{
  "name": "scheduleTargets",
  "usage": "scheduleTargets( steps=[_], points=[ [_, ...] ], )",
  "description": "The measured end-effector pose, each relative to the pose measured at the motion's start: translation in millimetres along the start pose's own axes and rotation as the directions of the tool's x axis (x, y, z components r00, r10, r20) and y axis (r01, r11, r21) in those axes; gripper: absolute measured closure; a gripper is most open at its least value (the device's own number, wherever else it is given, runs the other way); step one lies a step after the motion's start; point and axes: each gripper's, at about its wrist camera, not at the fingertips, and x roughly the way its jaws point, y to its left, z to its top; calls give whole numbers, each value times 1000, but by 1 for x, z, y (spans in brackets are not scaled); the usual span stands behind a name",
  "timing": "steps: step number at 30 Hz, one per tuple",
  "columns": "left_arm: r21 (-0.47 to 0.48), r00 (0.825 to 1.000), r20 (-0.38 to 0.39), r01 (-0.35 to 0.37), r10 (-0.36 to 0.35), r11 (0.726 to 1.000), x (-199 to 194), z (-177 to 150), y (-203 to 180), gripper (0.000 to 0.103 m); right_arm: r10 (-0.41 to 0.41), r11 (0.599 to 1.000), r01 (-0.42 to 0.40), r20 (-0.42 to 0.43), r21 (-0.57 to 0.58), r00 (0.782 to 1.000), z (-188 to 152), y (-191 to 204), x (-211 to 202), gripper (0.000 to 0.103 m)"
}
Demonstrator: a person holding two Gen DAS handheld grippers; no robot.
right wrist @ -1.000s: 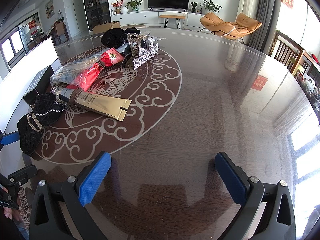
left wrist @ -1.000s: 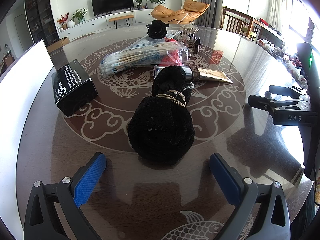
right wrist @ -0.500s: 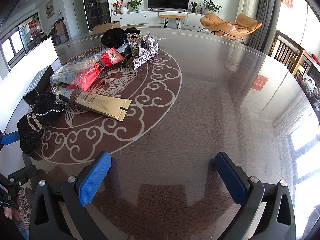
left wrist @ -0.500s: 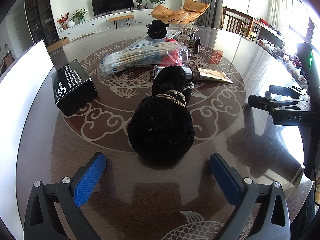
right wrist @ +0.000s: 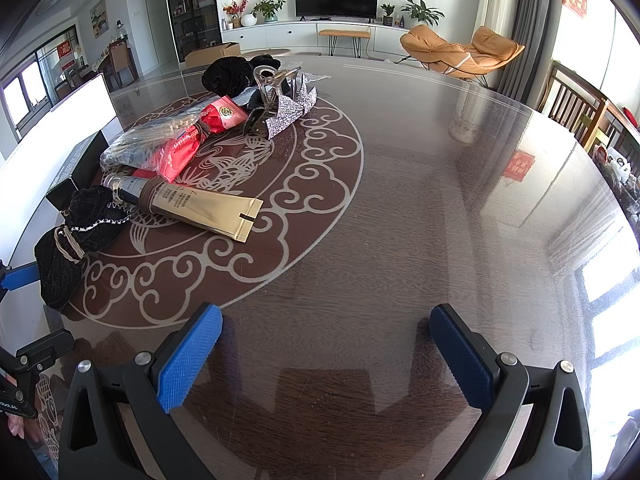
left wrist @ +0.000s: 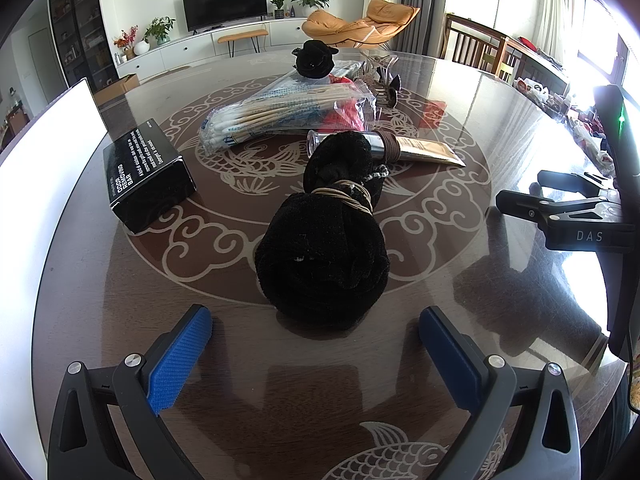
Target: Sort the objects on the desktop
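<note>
A black velvet pouch [left wrist: 324, 256] tied with a tan cord lies on the table just ahead of my open, empty left gripper [left wrist: 316, 344]; it also shows in the right wrist view [right wrist: 68, 252]. Behind it lie a gold tube [left wrist: 416, 148], a bag of cotton swabs [left wrist: 280, 114], a red packet [right wrist: 188, 140], a black box [left wrist: 144, 174], a black scrunchie [left wrist: 314, 60] and hair clips [right wrist: 286, 100]. My right gripper [right wrist: 324, 344] is open and empty over bare table, right of the pile.
The round dark table [right wrist: 440, 200] has a glass top with a white pattern. A white board [left wrist: 36, 184] stands along its left edge. The right gripper's body [left wrist: 580, 216] shows at the right of the left wrist view. Chairs [right wrist: 580, 108] stand beyond the far right edge.
</note>
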Motion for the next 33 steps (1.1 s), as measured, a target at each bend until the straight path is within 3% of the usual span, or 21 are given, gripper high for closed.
scheduleTargets(
  steps=[13, 17, 21, 26, 32, 33],
  points=[
    [3, 1000, -2, 1, -1, 1000, 0, 0, 0, 0, 0, 1000, 0, 0, 0, 1000, 0, 0, 0, 0],
    [36, 999, -51, 21, -19, 999, 0, 4, 1, 0, 0, 1000, 0, 0, 0, 1000, 0, 0, 0, 0],
    [92, 992, -119, 53, -42, 994, 2, 15, 2, 0, 0, 1000, 0, 0, 1, 1000, 0, 0, 0, 0],
    [118, 995, -50, 92, -86, 989, -7, 38, 7, 0, -2, 1000, 2, 1, 4, 1000, 0, 0, 0, 0],
    [128, 992, -80, 105, -95, 986, 18, 63, 8, 0, -2, 1000, 2, 1, 5, 1000, 0, 0, 0, 0],
    [126, 993, -82, 101, -91, 987, 20, 65, 8, 8, -2, 1000, 2, 1, 5, 1000, 0, 0, 0, 0]
  ],
)
